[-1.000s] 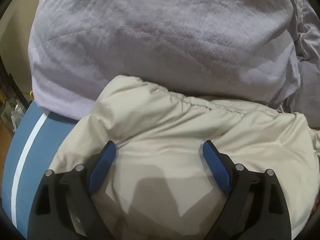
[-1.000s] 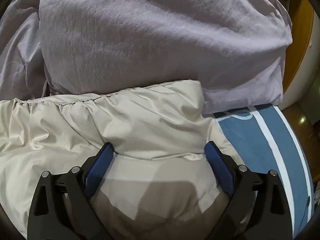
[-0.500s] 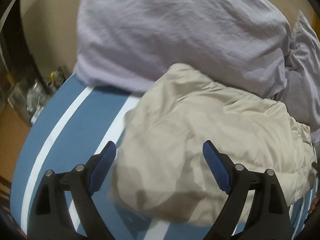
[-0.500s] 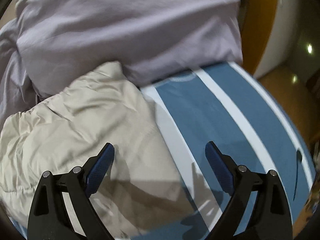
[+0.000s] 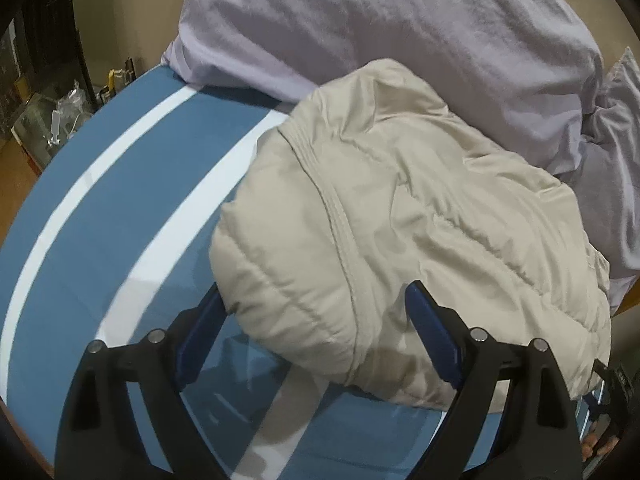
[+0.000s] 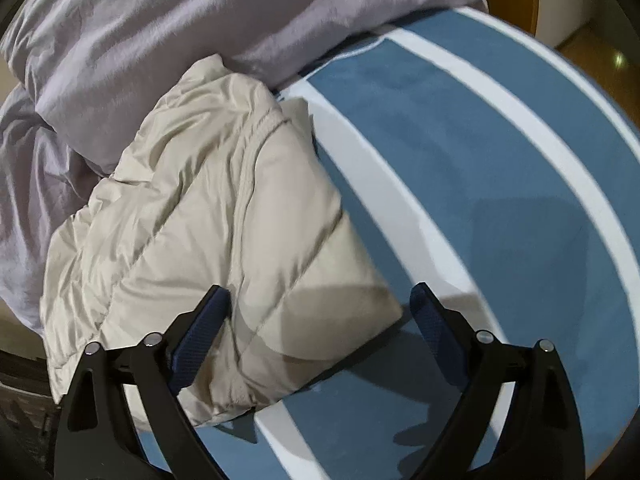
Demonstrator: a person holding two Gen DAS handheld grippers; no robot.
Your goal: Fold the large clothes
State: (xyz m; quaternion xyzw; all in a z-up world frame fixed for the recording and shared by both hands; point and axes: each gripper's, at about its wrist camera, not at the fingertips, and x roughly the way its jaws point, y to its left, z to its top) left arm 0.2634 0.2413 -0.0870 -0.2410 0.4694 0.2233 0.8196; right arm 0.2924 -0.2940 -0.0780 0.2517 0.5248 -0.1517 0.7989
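On the bed (image 5: 100, 208), blue cover with white stripes; lilac duvet (image 5: 400, 20) heaped at the far side. Folded beige jacket (image 5: 400, 220) lies on the cover, far edge against the duvet. Left hand-held gripper (image 5: 316, 332) and right hand-held gripper (image 6: 320, 324) both spread apart, empty, over the jacket's near edge.

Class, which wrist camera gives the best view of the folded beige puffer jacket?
The left wrist view: the folded beige puffer jacket fills the frame's centre, with its seam visible. The right wrist view shows it off to the left, its near end behind a gripper finger.
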